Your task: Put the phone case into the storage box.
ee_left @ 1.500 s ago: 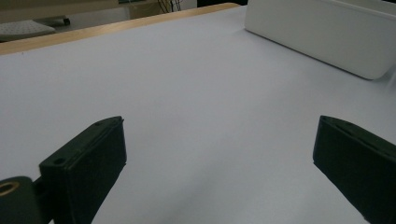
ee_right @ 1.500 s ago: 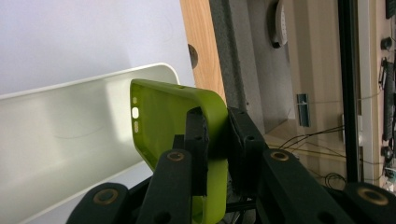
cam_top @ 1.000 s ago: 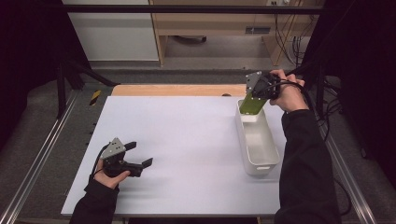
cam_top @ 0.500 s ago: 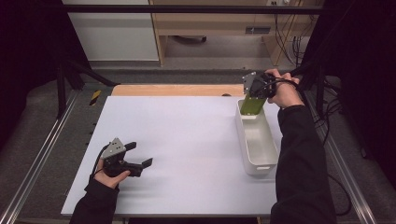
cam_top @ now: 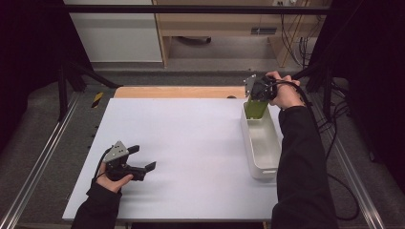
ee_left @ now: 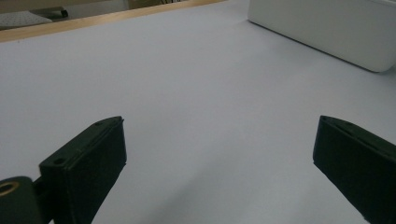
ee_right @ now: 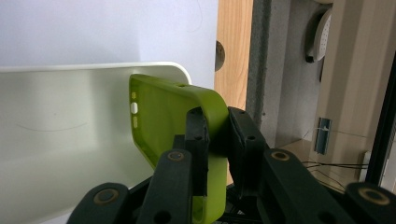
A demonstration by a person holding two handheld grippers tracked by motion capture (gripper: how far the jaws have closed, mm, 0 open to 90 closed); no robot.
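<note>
A lime-green phone case (cam_top: 256,108) (ee_right: 163,121) hangs upright over the far end of a long white bin (cam_top: 262,143) (ee_right: 56,140). My right gripper (cam_top: 258,95) (ee_right: 215,128) is shut on the case's edge and points down into the bin. At the near left of the white table (cam_top: 191,143) my left gripper (cam_top: 143,160) (ee_left: 219,158) lies low on the surface, jaws wide open with nothing between them. The same bin (ee_left: 327,28) shows in the left gripper view at the upper right.
A wooden strip (cam_top: 176,91) runs along the table's far edge. Metal rails (cam_top: 43,152) flank the table on both sides, with cables (cam_top: 344,109) trailing on the right. Beyond the table stand a white cabinet (cam_top: 114,28) and a wooden shelf unit (cam_top: 224,24).
My right gripper has carried the green case a little toward the far end of the bin and lower into it. The left gripper has stayed where it was.
</note>
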